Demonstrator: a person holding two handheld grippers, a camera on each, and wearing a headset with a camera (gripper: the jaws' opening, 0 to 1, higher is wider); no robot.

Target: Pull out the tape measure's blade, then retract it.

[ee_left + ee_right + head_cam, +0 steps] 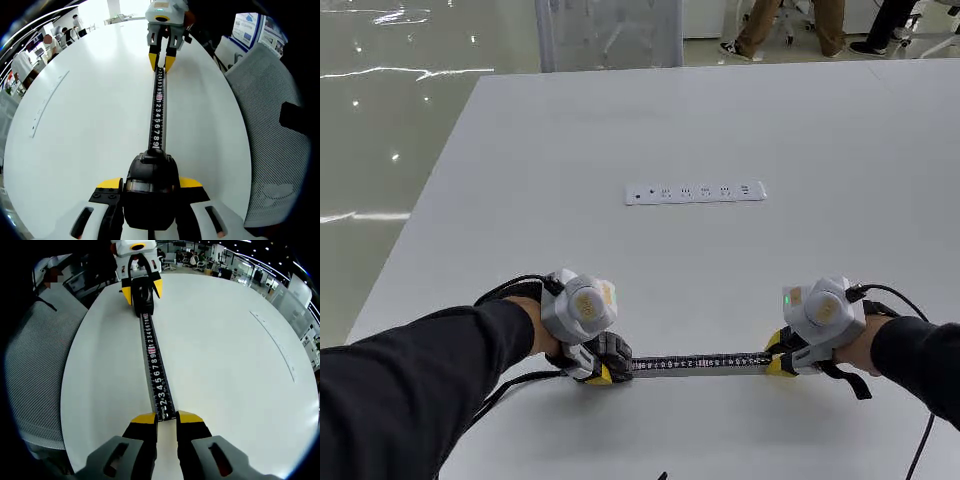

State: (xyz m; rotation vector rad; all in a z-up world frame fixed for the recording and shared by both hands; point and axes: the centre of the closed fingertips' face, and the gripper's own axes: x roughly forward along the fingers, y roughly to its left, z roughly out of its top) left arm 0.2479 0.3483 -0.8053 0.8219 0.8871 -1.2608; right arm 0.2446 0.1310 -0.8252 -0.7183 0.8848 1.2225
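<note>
- head view, near edge of the desk (720,120): a tape measure's blade (700,363) lies stretched flat between two tongs, with its black case (612,352) at the person's left.
- risk, as a judgement: if the right tongs (166,417) let go of the tip all at once, the spring could whip the blade back. that could slap the desk or jolt the case out of its grip. twisting the blade while easing it in could also kink it.
- left tongs (150,183): spread about as wide as the case and clamped on its two sides, with the case resting on the desk.
- right tongs: nearly pressed together, yellow tips pinching the blade's end by the lowest numerals.
- farther off, a white power strip (695,192) lies mid-desk, well apart from the work.
</note>
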